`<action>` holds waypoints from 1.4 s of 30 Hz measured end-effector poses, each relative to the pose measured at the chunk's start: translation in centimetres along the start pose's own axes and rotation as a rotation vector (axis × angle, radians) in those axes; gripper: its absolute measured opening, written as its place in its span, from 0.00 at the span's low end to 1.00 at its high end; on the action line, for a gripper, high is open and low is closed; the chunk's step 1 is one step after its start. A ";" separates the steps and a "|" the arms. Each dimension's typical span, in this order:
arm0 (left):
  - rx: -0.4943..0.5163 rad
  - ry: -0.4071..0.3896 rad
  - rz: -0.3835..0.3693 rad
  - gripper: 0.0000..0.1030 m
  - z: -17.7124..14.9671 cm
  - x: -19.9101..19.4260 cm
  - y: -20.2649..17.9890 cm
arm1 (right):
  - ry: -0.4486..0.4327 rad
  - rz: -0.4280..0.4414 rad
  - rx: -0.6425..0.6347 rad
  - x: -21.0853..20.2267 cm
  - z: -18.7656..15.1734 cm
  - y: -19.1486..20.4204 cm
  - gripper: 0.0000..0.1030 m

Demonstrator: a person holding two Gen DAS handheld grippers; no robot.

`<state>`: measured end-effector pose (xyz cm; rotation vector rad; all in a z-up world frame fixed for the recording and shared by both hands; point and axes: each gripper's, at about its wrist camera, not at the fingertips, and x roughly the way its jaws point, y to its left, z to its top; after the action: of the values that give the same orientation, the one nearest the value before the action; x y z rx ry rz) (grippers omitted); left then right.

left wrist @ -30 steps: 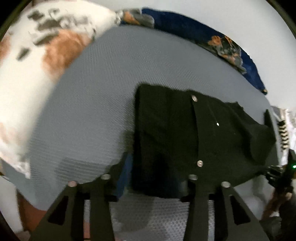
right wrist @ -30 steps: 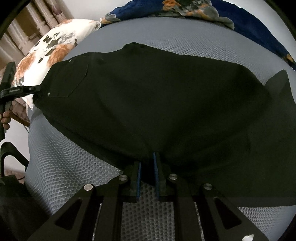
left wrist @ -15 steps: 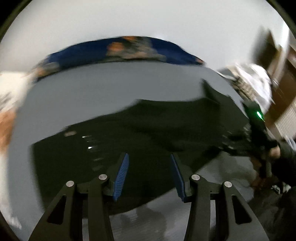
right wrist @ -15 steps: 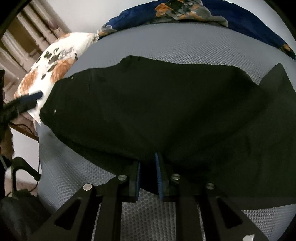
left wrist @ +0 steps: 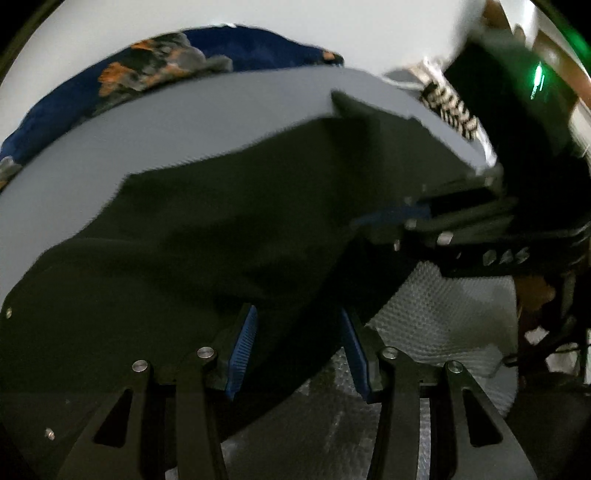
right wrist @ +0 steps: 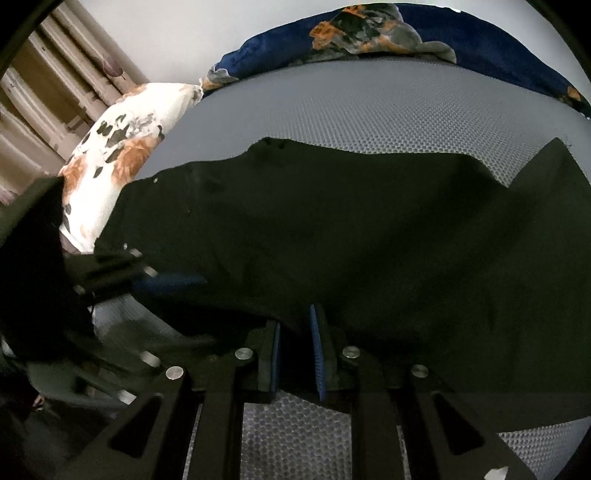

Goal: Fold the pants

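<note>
Black pants (right wrist: 369,240) lie spread over a grey mesh mattress (right wrist: 369,110). My right gripper (right wrist: 295,317) is shut on a pinch of their near edge, slightly raised. In the left wrist view the pants (left wrist: 221,240) fill the middle. My left gripper (left wrist: 297,314) stands over the same near edge with its jaws closing. Cloth lies between the blue pads, which are still apart from it. The right gripper (left wrist: 406,218) shows close by at the right. From the right wrist the left gripper (right wrist: 173,284) appears blurred at the left, over the cloth.
A white pillow with orange flowers (right wrist: 110,158) lies at the mattress's left end, with curtains (right wrist: 55,92) behind it. A dark blue floral blanket (right wrist: 369,29) runs along the far side by the wall. The mattress's near edge (left wrist: 461,332) drops off beside the grippers.
My left gripper has swung from the waist end along the near edge to just beside the right gripper, rolling as it went. The right gripper has kept its pinch and hardly moved.
</note>
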<state>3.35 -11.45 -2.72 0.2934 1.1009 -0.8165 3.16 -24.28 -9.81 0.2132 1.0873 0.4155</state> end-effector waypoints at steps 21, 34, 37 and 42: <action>-0.107 -0.019 -0.010 0.07 0.6 0.4 1.8 | -0.267 -0.048 0.525 -8.3 -1.9 -18.9 0.33; -0.154 0.020 -0.023 0.07 0.6 0.8 2.3 | -0.380 -0.098 0.752 -9.3 0.1 -32.3 0.32; -0.163 0.027 -0.023 0.07 0.5 1.0 2.3 | -0.379 -0.094 0.765 -8.8 0.8 -33.0 0.31; -0.175 0.040 -0.023 0.07 0.5 1.3 2.4 | -0.354 -0.095 0.790 -8.1 1.9 -33.7 0.09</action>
<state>5.66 -10.67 -4.04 0.1506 1.2068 -0.7321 9.16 -58.12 -14.79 0.8941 0.8585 -0.1581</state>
